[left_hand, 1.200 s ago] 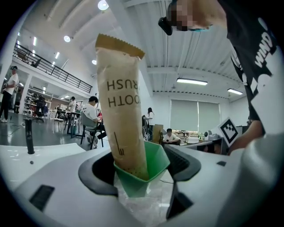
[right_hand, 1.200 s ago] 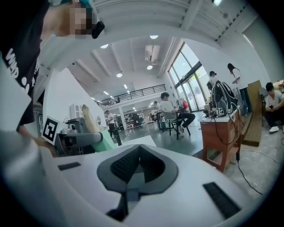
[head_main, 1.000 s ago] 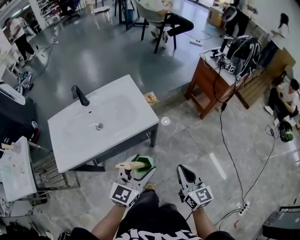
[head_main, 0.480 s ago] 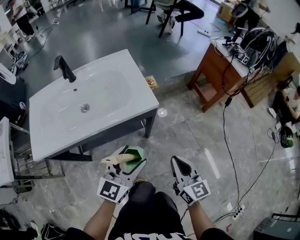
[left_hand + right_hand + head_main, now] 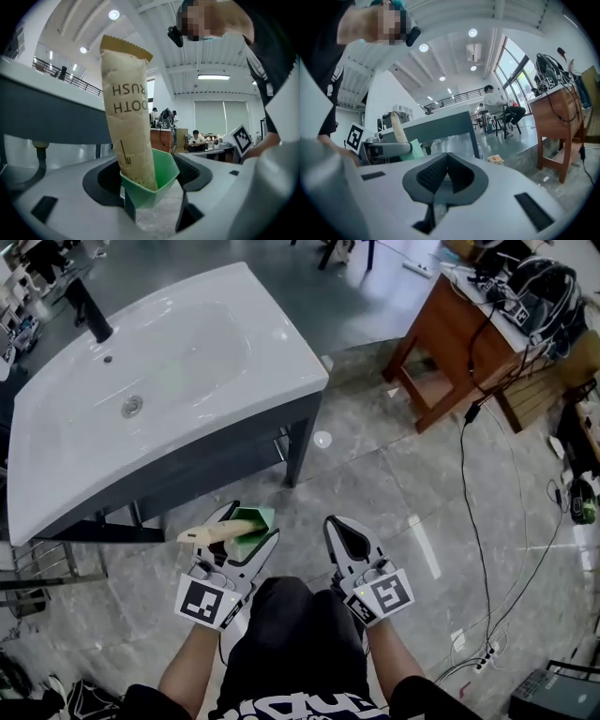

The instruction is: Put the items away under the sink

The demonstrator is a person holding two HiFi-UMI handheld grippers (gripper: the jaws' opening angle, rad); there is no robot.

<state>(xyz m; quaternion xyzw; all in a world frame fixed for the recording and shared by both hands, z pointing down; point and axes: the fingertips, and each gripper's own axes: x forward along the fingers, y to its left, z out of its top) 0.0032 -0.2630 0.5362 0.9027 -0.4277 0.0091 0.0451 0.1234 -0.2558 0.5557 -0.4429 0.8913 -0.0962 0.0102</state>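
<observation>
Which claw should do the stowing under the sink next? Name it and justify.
Left. The left claw is shut on the green cup holding a paper toothbrush packet, and it sits nearer the sink's open underside. The right claw is shut on nothing.
</observation>
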